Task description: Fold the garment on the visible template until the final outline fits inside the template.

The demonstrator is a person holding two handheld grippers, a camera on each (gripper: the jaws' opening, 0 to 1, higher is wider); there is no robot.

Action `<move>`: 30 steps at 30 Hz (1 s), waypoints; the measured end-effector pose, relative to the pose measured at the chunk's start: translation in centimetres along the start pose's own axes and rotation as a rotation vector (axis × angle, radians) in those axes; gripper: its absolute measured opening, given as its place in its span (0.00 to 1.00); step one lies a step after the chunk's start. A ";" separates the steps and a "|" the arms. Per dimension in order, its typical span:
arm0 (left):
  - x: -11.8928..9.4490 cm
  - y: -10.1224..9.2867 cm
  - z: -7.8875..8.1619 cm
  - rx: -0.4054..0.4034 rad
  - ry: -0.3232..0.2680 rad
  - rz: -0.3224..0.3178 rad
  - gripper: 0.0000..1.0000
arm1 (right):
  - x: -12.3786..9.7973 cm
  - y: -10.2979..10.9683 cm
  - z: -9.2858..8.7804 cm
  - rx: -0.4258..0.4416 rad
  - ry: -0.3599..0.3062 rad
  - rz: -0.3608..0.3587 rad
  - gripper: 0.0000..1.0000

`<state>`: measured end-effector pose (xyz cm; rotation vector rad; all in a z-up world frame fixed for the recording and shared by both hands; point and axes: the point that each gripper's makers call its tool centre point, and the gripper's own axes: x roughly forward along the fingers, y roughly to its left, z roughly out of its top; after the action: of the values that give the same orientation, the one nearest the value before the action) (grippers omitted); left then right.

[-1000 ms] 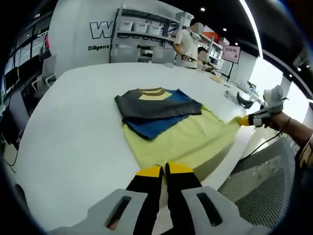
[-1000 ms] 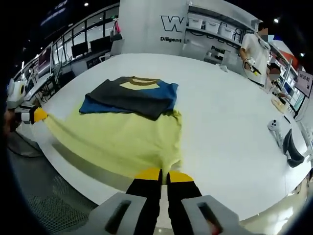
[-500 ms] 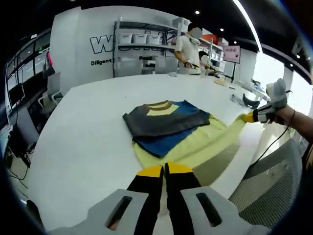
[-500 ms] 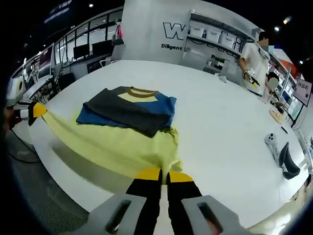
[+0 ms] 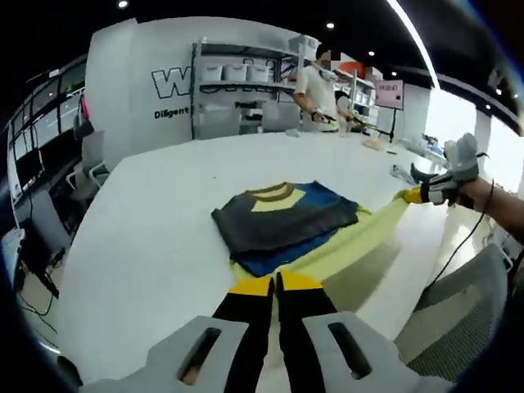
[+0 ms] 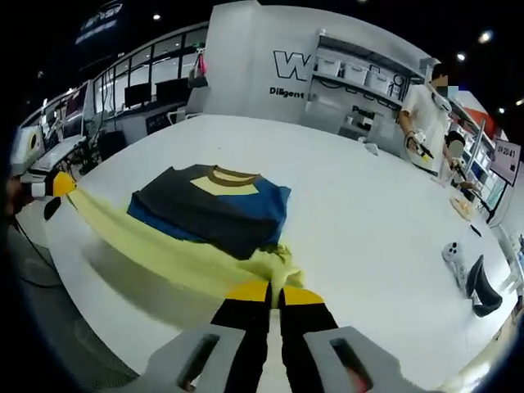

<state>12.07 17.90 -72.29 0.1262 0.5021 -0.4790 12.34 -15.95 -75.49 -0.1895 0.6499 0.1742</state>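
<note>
A garment lies on a white table [image 5: 139, 221]: its dark grey and blue upper part [image 5: 282, 214] is folded flat, with a brown collar [image 5: 273, 193]. The pale yellow lower hem [image 5: 360, 241] is lifted off the table, stretched between both grippers. My left gripper [image 5: 274, 284] is shut on one yellow corner. My right gripper [image 6: 273, 291] is shut on the other corner [image 6: 270, 266]. In the right gripper view the folded part [image 6: 209, 209] sits left of centre and the left gripper [image 6: 51, 186] holds the far end. The right gripper [image 5: 426, 195] appears at right in the left gripper view.
A phone [image 6: 451, 254] and a dark object [image 6: 481, 282] lie on the table at right. A person [image 6: 423, 102] stands at the far edge by shelves [image 6: 368, 74]. A mesh chair [image 5: 467, 327] sits beside the near table edge.
Both grippers have risen, lifting the yellow hem higher off the table and drawing it toward the folded upper part.
</note>
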 end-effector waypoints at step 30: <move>4.7 5.0 6.9 -0.011 -0.110 0.042 0.03 | 4.4 -1.6 8.6 -0.138 -0.150 -0.027 0.00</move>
<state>21.00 18.75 -68.59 0.0991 0.3931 -0.4395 21.09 -15.05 -71.28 -0.3152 0.4860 0.2059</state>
